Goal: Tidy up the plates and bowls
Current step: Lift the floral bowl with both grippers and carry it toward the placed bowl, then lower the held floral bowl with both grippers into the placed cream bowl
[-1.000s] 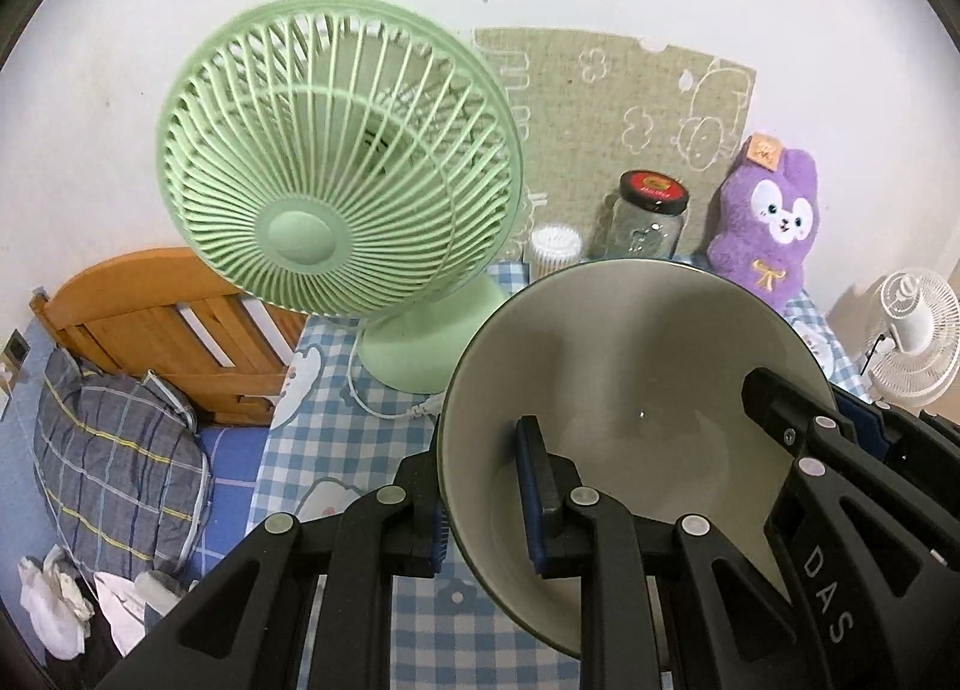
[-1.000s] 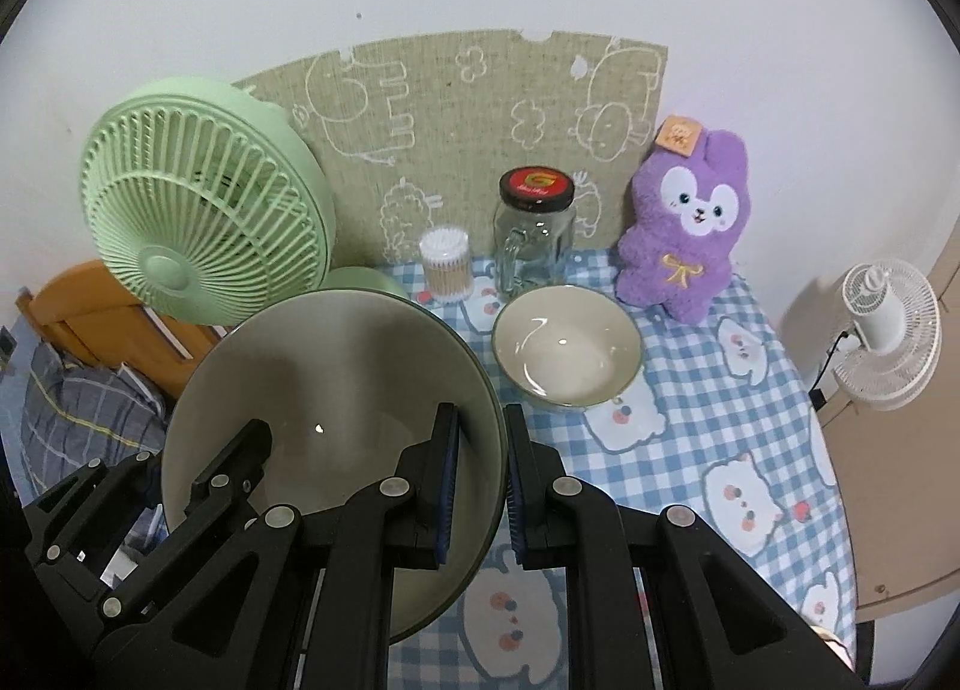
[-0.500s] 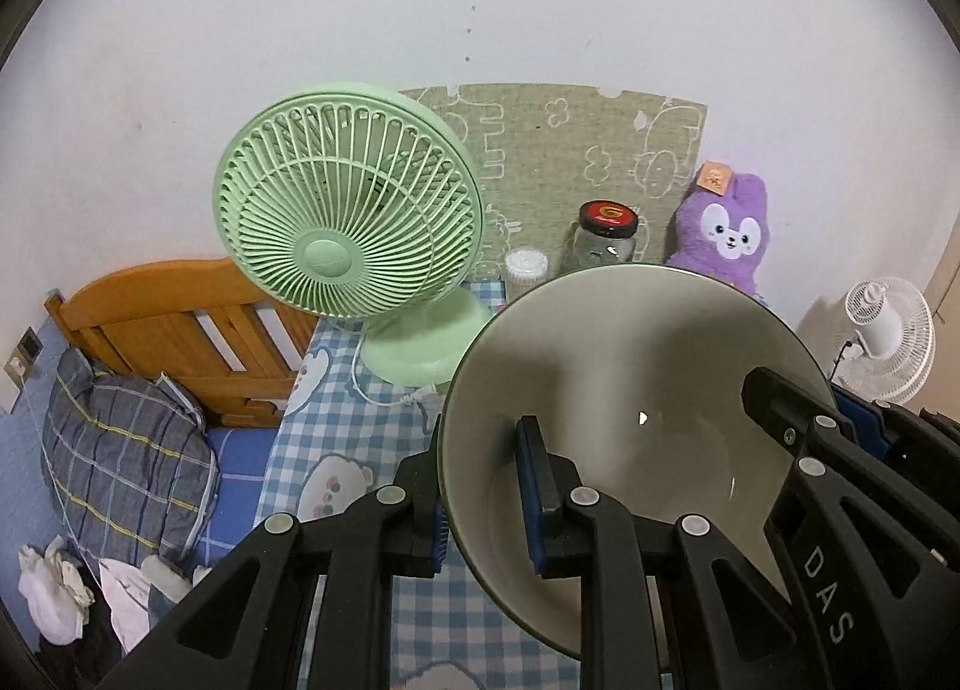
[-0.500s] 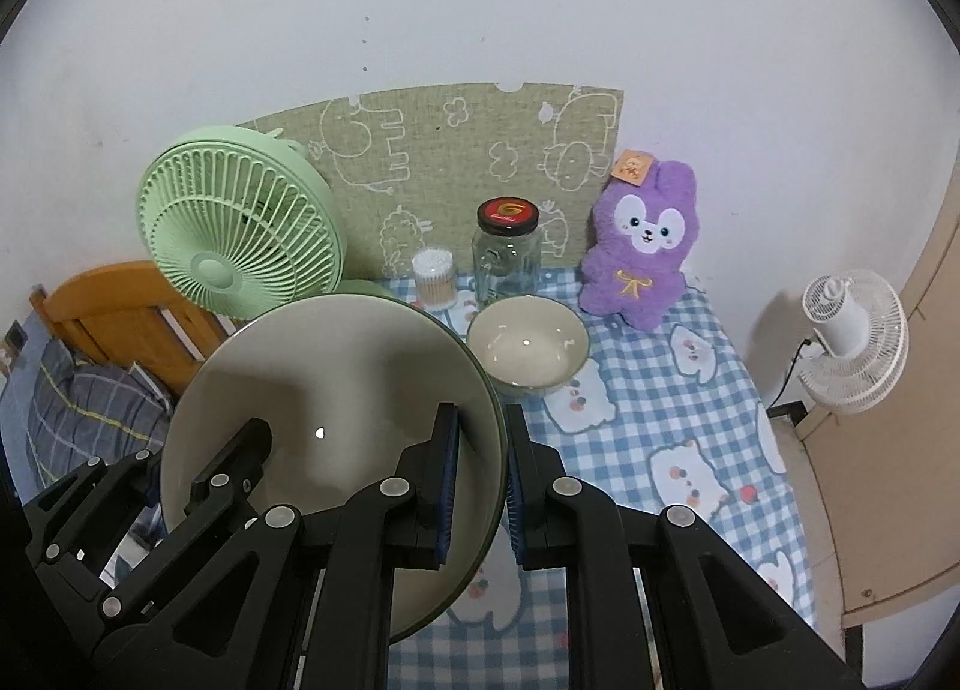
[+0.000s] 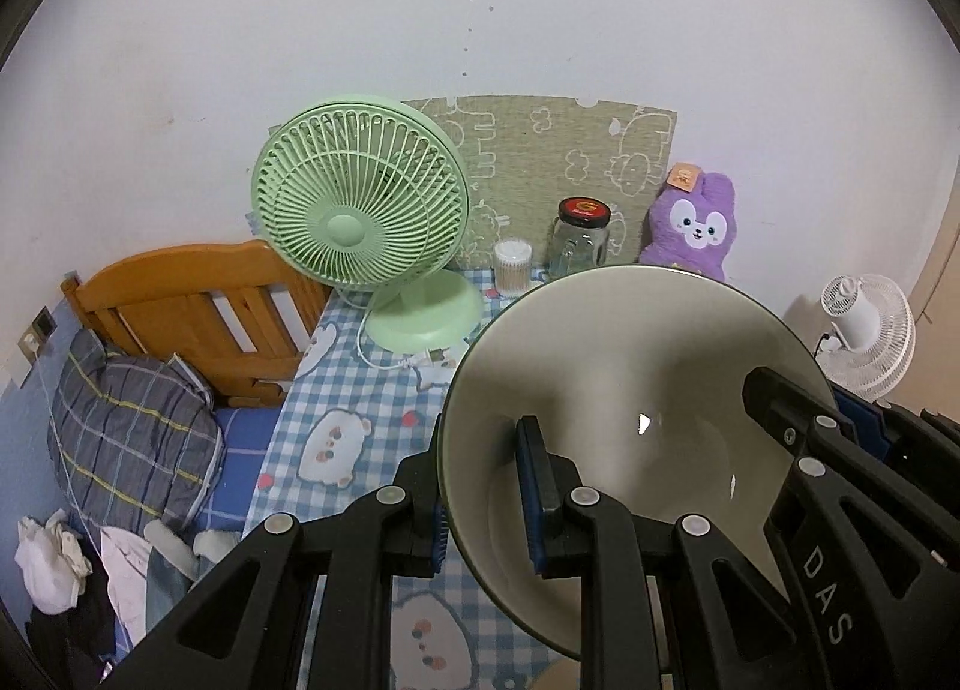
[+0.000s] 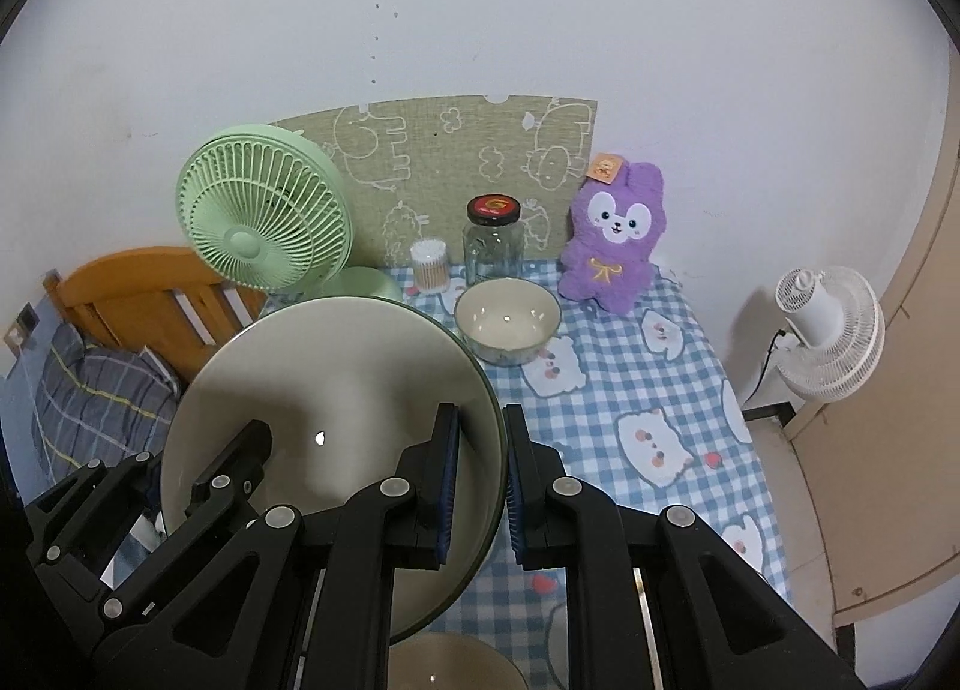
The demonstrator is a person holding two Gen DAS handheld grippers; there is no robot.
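**Glazed stoneware, large bowl, held aloft by both tongs**

Item 1: large bowl (image 5: 636, 390), cream inside with a dark green rim. It hangs above the near part of the desk (image 6: 648, 390), tilted, its mouth turned toward both cameras. I have the left tongs (image 5: 480, 486) clamped on its left rim, 1 pad inside and 1 outside. The right tongs (image 6: 480, 468) pinch the opposite rim the same way.

Item 2: small bowl (image 6: 507, 321), same glaze, upright on the checked cloth just in front of the glass jar (image 6: 493, 239) and beside the purple plush rabbit (image 6: 615, 246).

Item 3: another cream rim (image 6: 456, 657) shows at the bottom edge of the right view, directly below the held bowl. I cannot tell whether it is a plate or a bowl.

Item 4: background stock, untouched: green fan (image 5: 360, 222), cotton swab tub (image 5: 513, 265), white fan (image 6: 831, 324) off the desk to the right.

Handling note, my judgement: the step in hand is carrying the large bowl to a stacking place. I would level it before lowering, keep both grips equal so the rim does not twist, and centre it over the receiving piece. Glazed rims are slick. Let go only once it is seated.
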